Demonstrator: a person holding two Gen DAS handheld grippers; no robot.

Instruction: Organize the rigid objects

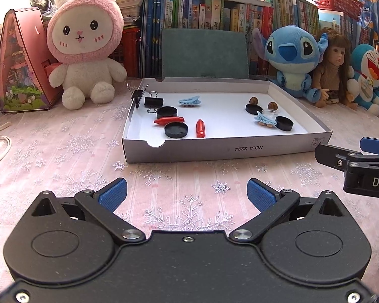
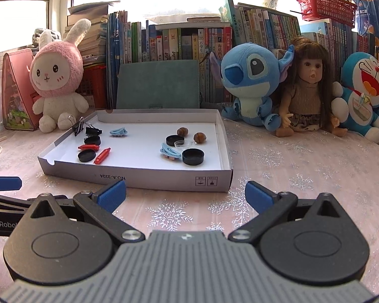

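Note:
A shallow white cardboard box (image 1: 184,149) (image 2: 139,176) lies on the pink tablecloth. On its left side lie two binder clips (image 1: 153,101) (image 2: 92,130), two red bottle-shaped pieces (image 1: 200,128) (image 2: 102,155), two black caps (image 1: 176,130) (image 2: 86,155) and a blue hair clip (image 1: 189,101) (image 2: 118,131). On its right side lie two walnuts (image 1: 253,100) (image 2: 199,136), two black caps (image 1: 284,123) (image 2: 193,156), a clear small dish (image 2: 183,144) and a second blue hair clip (image 1: 265,120) (image 2: 169,152). My left gripper (image 1: 187,194) and right gripper (image 2: 185,193) are open and empty, just short of the box's near wall.
Plush toys line the back: a pink bunny (image 1: 84,40), Stitch (image 1: 293,58), a doll (image 1: 333,68) and Doraemon (image 1: 371,75). A teal folder (image 1: 204,53) leans on books behind the box. A pink house case (image 1: 20,63) stands at left. A red basket (image 2: 325,6) sits atop the books.

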